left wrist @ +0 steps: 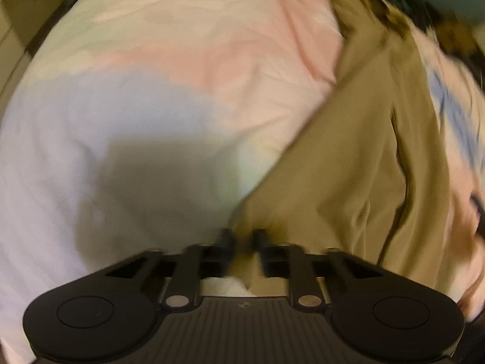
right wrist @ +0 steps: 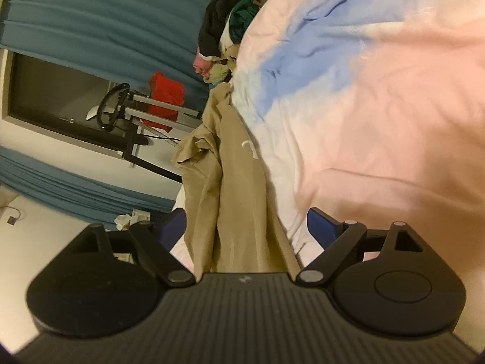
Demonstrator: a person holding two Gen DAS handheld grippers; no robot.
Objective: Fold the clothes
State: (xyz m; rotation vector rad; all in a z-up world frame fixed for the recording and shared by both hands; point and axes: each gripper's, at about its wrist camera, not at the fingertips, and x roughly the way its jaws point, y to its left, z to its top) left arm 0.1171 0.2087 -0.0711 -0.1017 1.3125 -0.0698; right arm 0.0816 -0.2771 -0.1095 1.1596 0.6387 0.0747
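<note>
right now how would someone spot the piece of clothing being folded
Start from the big pastel tie-dye bedsheet in pink, blue and white. On it lies a long plain tan fabric garment, running between the right tool's spread blue fingers. Unlike the dark mixed heap of clothes beyond, it is one solid khaki colour.

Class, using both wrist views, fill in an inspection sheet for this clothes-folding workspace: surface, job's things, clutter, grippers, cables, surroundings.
Surface: pastel bedsheet, pink, blue and white, wrinkled.
Job's things: tan garment lying in a long strip across the sheet.
Clutter: pile of clothes, dark, green and pink, at the far edge.
Grippers: left gripper shut on the tan garment's edge; right gripper open, fingers either side of the garment.
Cables: thin dark cable by the metal frame.
Surroundings: teal curtains, red cloth on the frame, pale floor.
</note>
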